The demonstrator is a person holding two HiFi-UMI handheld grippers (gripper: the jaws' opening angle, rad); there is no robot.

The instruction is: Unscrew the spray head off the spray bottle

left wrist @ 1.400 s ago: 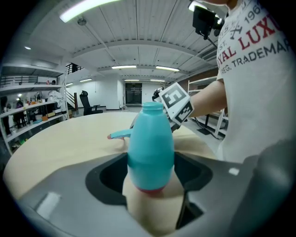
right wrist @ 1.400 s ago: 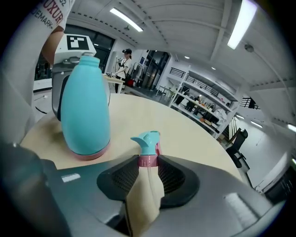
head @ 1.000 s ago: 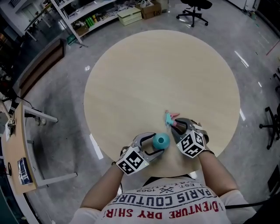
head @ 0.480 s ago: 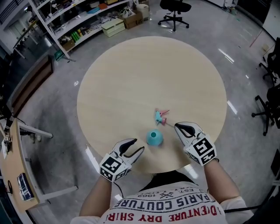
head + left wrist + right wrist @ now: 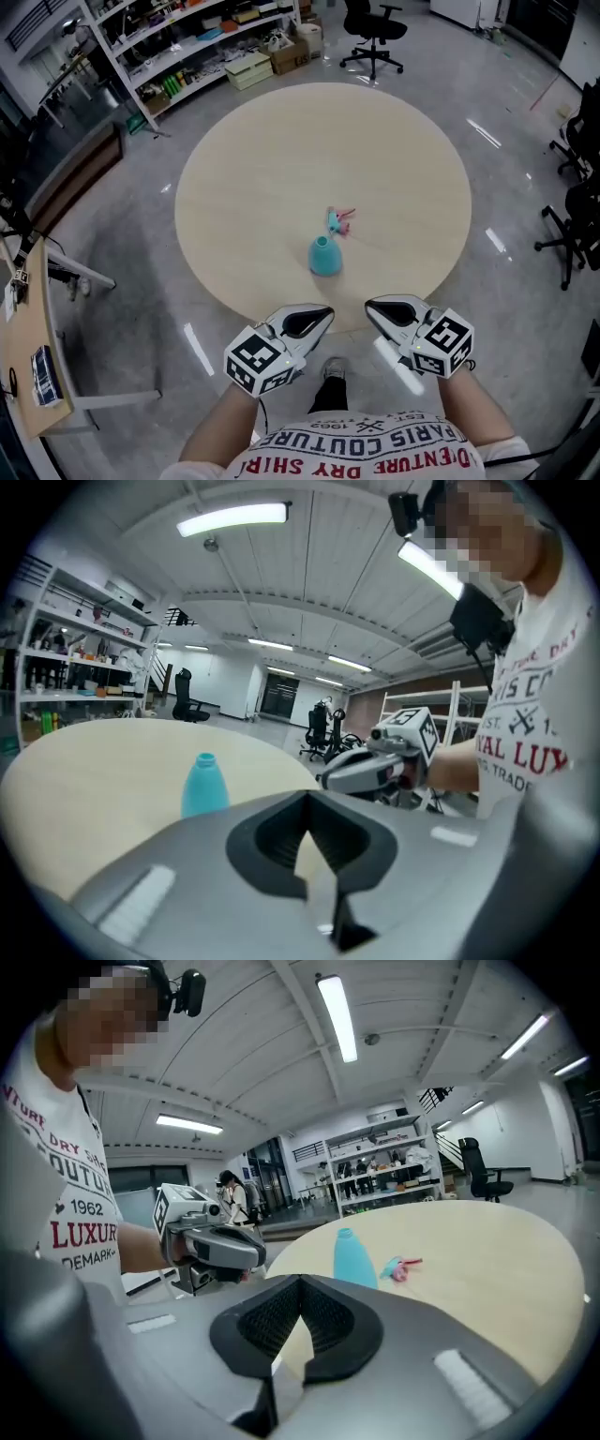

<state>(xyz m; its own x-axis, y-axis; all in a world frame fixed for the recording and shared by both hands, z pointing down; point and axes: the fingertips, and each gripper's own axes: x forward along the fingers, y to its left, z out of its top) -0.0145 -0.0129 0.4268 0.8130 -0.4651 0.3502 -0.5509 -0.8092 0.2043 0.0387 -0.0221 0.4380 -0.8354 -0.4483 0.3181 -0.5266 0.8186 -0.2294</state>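
- Teal plastic marks the spray bottle [image 5: 324,257], which stands upright on the round, pale wooden surface [image 5: 281,159], toward its 6 o'clock edge, with its neck bare and open.
- Its spray head [image 5: 337,220], teal with a pink trigger, lies on its side on the surface at about 1 o'clock from the bottle, near it but not touching.
- Left gripper [image 5: 325,313] hangs off the surface's edge at about 7 o'clock from the bottle and well apart from it. Its fingers have just been closing and are now pressed together with nothing between them.
- Right gripper [image 5: 371,306] hangs off the edge at about 5 o'clock from the bottle, also well clear. Its fingers are pressed together on nothing.
- Both grippers point roughly toward 12 o'clock, side by side, with a gap between them; each gripper view shows the other gripper beside it and the bottle beyond.
- Grey floor surrounds the surface; metal shelves [image 5: 178,47] stand at 11 o'clock and a black office chair [image 5: 373,23] at 12 o'clock.
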